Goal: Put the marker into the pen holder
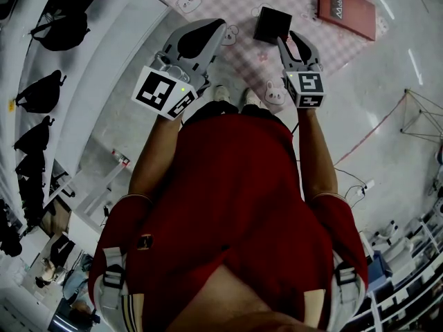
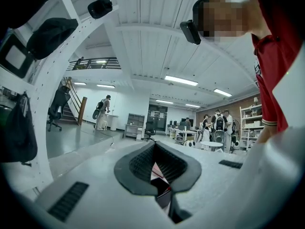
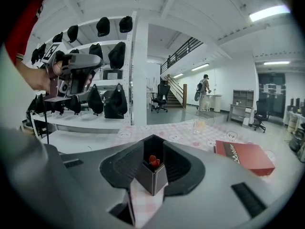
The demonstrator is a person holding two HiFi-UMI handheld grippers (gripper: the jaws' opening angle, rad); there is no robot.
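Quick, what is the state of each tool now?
Left tool: closed, holding nothing.
Right tool: open, holding nothing; pen holder with marker in front.

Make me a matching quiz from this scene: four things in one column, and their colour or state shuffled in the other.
1 marker
2 pen holder
3 book
4 right tool

A black, upright on the checked cloth
B open, holding nothing
C red tip showing inside the holder
D red, lying flat

Pairs: 1-C, 2-A, 3-D, 4-B
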